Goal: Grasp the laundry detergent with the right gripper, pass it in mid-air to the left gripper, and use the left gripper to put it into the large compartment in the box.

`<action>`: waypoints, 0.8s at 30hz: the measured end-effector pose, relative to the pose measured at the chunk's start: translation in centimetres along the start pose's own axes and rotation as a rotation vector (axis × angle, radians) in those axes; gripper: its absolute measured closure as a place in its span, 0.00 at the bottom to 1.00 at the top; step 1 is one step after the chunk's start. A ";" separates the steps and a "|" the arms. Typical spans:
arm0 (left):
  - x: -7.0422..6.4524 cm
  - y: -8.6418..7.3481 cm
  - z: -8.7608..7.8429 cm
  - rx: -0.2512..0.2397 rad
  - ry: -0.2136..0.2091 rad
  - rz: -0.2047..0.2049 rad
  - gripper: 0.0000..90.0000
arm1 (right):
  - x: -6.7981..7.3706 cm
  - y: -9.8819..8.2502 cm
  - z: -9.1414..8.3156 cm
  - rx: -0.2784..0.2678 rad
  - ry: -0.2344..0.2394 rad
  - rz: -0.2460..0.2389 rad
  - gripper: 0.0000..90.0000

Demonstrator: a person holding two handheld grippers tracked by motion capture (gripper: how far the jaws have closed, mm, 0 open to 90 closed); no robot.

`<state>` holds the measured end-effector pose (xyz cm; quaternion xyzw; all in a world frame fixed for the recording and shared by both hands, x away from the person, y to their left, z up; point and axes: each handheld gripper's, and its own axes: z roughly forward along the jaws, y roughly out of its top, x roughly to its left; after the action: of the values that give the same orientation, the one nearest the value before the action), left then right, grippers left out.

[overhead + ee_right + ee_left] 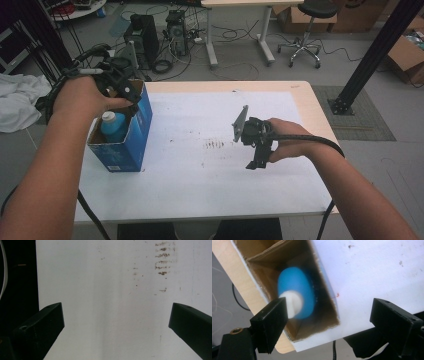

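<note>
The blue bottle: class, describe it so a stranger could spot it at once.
Find the white-covered table, then the open blue carton at its left edge. The blue bottle stands inside, under the left gripper. Its white cap marks it out.

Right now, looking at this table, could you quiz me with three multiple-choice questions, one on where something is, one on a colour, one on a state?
1. Where is the bottle?
A. Inside the open box
B. Lying on the white sheet
C. Held by the right gripper

2. What colour is the bottle's cap?
A. Red
B. White
C. Black

3. How do the jaws of the left gripper stand?
A. Clamped on the bottle
B. Shut on nothing
C. Open

Answers:
1. A: the high view shows the bottle standing inside the box.
2. B: the left gripper view shows a white cap on a blue body.
3. C: that view shows a wide gap between the jaws, above the box.
</note>
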<state>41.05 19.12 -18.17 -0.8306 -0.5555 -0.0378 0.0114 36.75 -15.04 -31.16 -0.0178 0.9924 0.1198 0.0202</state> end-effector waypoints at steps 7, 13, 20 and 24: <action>-1.9 0.3 -0.9 -0.021 -0.021 0.093 0.17 | 0.0 0.1 0.1 0.003 0.001 0.000 0.00; -3.3 0.4 -1.2 -0.032 -0.053 0.205 0.12 | 0.0 -0.1 0.0 0.006 -0.001 0.004 0.00; -5.3 0.4 -0.7 -0.012 -0.072 0.386 0.07 | -0.1 -0.1 0.0 0.009 -0.001 0.011 0.00; -6.4 0.3 -0.3 0.007 -0.089 0.465 0.02 | -0.2 -0.1 -0.1 0.011 -0.001 0.012 0.00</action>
<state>38.88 13.06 -18.34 -0.9369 -0.3496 0.0045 -0.0020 36.90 -15.20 -31.07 -0.0116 0.9932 0.1144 0.0203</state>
